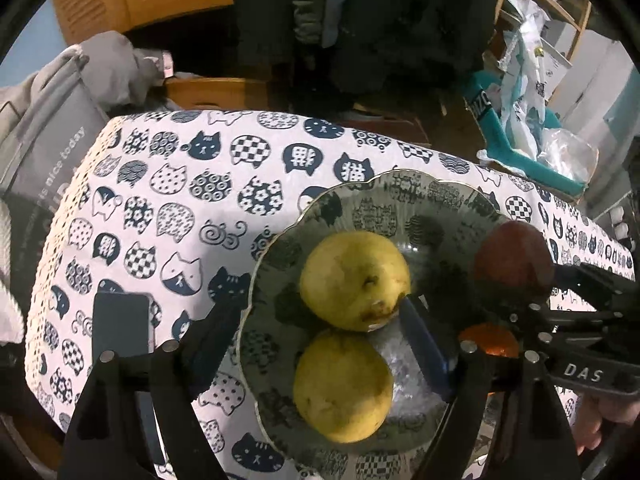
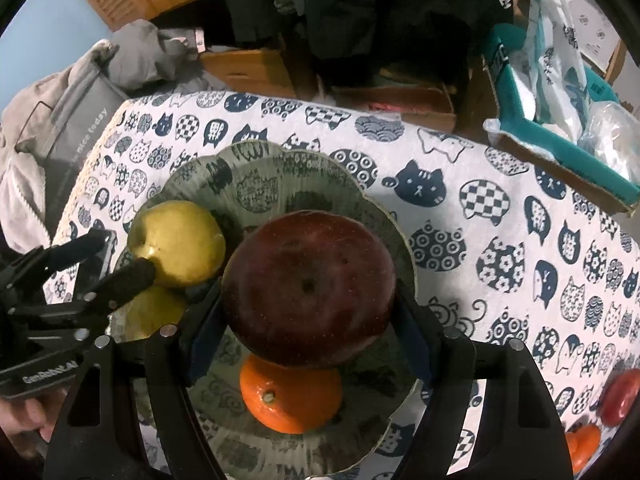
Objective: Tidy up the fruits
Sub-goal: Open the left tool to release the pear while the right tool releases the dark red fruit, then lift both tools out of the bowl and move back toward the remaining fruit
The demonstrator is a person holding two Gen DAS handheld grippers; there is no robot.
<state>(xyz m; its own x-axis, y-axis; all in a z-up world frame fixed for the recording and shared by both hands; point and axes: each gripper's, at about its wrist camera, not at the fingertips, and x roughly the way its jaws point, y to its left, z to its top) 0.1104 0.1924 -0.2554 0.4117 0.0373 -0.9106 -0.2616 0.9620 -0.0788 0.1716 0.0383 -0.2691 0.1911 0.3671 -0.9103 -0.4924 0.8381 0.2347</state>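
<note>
A patterned glass plate [image 1: 360, 200] [image 2: 256, 168] sits on the cat-print tablecloth. Two yellow pears [image 1: 354, 278] [image 1: 342, 386] lie in it, also in the right wrist view [image 2: 180, 240]. An orange [image 2: 290, 398] [image 1: 490, 338] lies in the plate too. My right gripper [image 2: 308, 312] is shut on a dark red apple [image 2: 310, 288] [image 1: 514, 256] and holds it above the plate, over the orange. My left gripper [image 1: 320, 320] is open, its fingers astride the plate's left part, with the pears between them.
A dark phone [image 1: 122, 322] lies on the cloth left of the plate. A red fruit [image 2: 620, 398] and an orange one [image 2: 584, 446] lie at the table's right. A teal box with plastic bags [image 2: 560, 120] and a grey jacket [image 2: 80, 92] flank the far edge.
</note>
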